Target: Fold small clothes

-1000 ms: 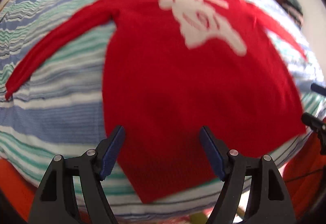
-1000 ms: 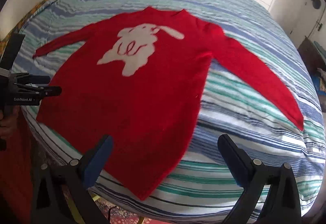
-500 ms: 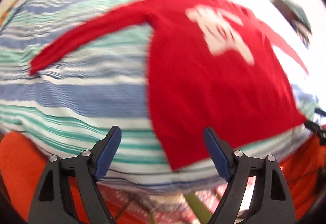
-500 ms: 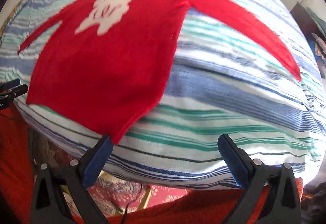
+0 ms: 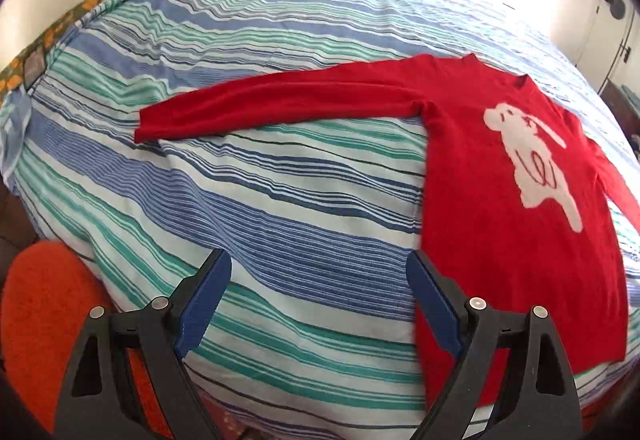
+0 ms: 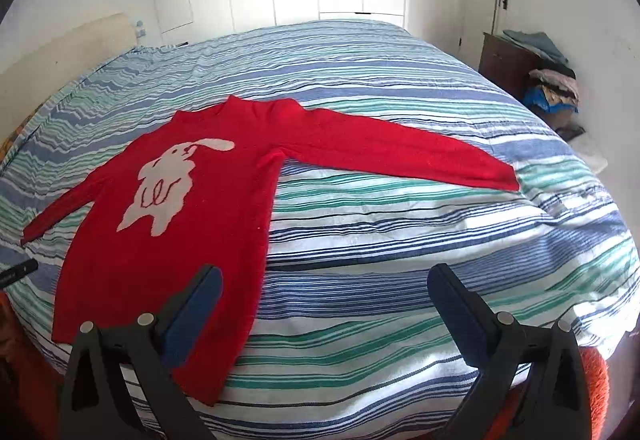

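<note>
On a bed with a striped blue, green and white cover (image 5: 280, 200), a red knitted long-sleeved jumper with a white animal motif (image 6: 168, 240) lies flat.
Soft, light and floppy, probably best pinched at a cuff or hem; the left gripper (image 5: 318, 300) and the right gripper (image 6: 324, 316) both gape wide, empty.

Red long-sleeve sweater (image 6: 168, 264) with white rabbit motif (image 6: 168, 184), face up, flat and unfolded on the striped bed (image 6: 400, 240), both sleeves spread out sideways, hem at near edge.

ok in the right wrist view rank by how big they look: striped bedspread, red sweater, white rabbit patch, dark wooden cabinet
1. striped bedspread
2. red sweater
3. and 4. white rabbit patch and dark wooden cabinet: look alike, and the cabinet stands farther off, so no ranking.
</note>
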The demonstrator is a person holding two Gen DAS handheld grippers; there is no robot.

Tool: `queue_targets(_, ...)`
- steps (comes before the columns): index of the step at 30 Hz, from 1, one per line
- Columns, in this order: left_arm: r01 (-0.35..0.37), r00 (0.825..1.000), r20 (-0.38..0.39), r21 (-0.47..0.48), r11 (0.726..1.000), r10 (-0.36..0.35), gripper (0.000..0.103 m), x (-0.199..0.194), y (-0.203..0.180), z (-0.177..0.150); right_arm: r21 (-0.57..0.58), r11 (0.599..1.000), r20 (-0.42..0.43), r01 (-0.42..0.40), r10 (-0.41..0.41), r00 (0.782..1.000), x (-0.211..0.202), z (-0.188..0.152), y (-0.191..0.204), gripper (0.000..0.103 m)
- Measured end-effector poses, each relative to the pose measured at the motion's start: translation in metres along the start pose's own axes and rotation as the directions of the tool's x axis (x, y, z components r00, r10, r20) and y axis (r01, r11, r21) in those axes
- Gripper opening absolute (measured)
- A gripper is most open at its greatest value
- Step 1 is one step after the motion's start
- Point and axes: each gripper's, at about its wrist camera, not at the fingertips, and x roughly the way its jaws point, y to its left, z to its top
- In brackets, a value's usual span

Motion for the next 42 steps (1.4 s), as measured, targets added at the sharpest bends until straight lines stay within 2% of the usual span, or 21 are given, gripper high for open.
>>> queue_targets(2, 0.002, 1.000, 0.006, 0.010, 1.000, -0.002, 0.090, 0.002, -0.002, 0.000, 0.052, 0.999, -0.016, 0.007, -0.006, 1.000, 0.005, -0.001, -0.012, 0.101)
queue_targets(7, 0.001, 0.999, -0.039, 0.050, 0.999, 0.001, 0.092, 0.011, -0.010, -0.005, 0.170, 0.985, -0.056, 0.005, 0.005, 0.998, 0.009, -0.009, -0.044, 0.101)
queue_targets(13, -0.014, 0.997, -0.070, 0.043, 0.999, 0.017, 0.093, 0.017, -0.008, -0.005, 0.263, 0.965, -0.071, 0.005, 0.014, 0.997, 0.013, -0.014, -0.062, 0.101)
queue_targets(18, -0.035, 0.993, -0.115, 0.065, 0.997, 0.042, 0.094, 0.022, -0.009, -0.004, 0.292, 0.956, -0.082, 0.003, 0.022, 0.996, 0.016, -0.016, -0.068, 0.101)
queue_targets(21, -0.042, 0.994, -0.097, 0.082, 0.996, 0.050, 0.096, 0.019, -0.011, -0.004, 0.294, 0.956, -0.081, 0.001, 0.023, 0.996, 0.016, -0.016, -0.068, 0.101)
queue_targets(24, 0.006, 0.996, -0.094, 0.100, 0.995, 0.003, 0.096, 0.016, -0.015, -0.004, 0.292, 0.956, -0.081, 0.001, 0.024, 0.996, 0.016, -0.016, -0.067, 0.101)
queue_targets(31, 0.012, 0.996, -0.092, 0.155, 0.988, 0.002, 0.096, 0.014, -0.024, -0.007, 0.281, 0.960, -0.086, -0.001, 0.026, 0.996, 0.017, -0.016, -0.064, 0.101)
queue_targets(34, 0.026, 0.997, -0.081, 0.125, 0.992, -0.016, 0.096, 0.011, -0.019, -0.004, 0.276, 0.961, -0.082, -0.001, 0.024, 0.996, 0.016, -0.015, -0.062, 0.101)
queue_targets(39, 0.052, 0.995, -0.089, 0.009, 0.999, -0.051, 0.096, 0.013, 0.000, 0.001, 0.257, 0.966, -0.055, -0.006, 0.021, 0.998, 0.007, -0.009, -0.059, 0.101)
queue_targets(42, 0.061, 0.991, -0.113, -0.057, 0.997, -0.067, 0.096, 0.019, 0.010, 0.002, 0.267, 0.962, -0.020, -0.060, 0.068, 0.997, -0.012, 0.005, -0.061, 0.101)
